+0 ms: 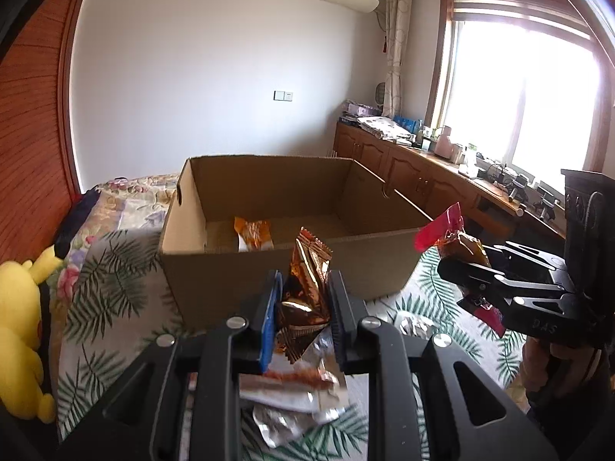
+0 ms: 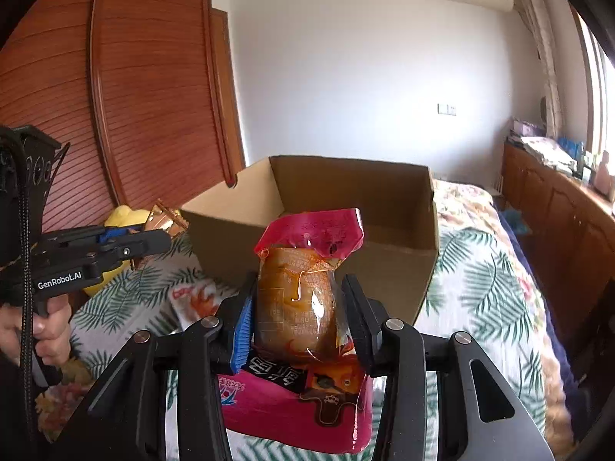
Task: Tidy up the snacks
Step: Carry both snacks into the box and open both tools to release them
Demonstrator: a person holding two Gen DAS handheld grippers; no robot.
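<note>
An open cardboard box (image 1: 357,269) stands on the bed; it also shows in the right wrist view (image 2: 226,238). One orange snack packet (image 1: 253,233) lies inside it. My left gripper (image 1: 303,307) is shut on a copper foil packet (image 1: 307,288), held just before the box's near wall. My right gripper (image 2: 298,315) is shut on a pink-topped packet with a brown snack (image 2: 303,288), held near the box's front corner. In the left wrist view the right gripper (image 1: 476,272) is at the right with its packet (image 1: 457,238). In the right wrist view the left gripper (image 2: 153,238) is at the left.
Several loose snack packets (image 1: 300,392) lie on the leaf-print bedspread (image 1: 111,269) under the grippers, including a pink pack (image 2: 296,411). A yellow plush toy (image 1: 19,330) sits at the bed's left. A wooden wardrobe (image 2: 134,88) and a window-side cabinet (image 1: 415,176) flank the bed.
</note>
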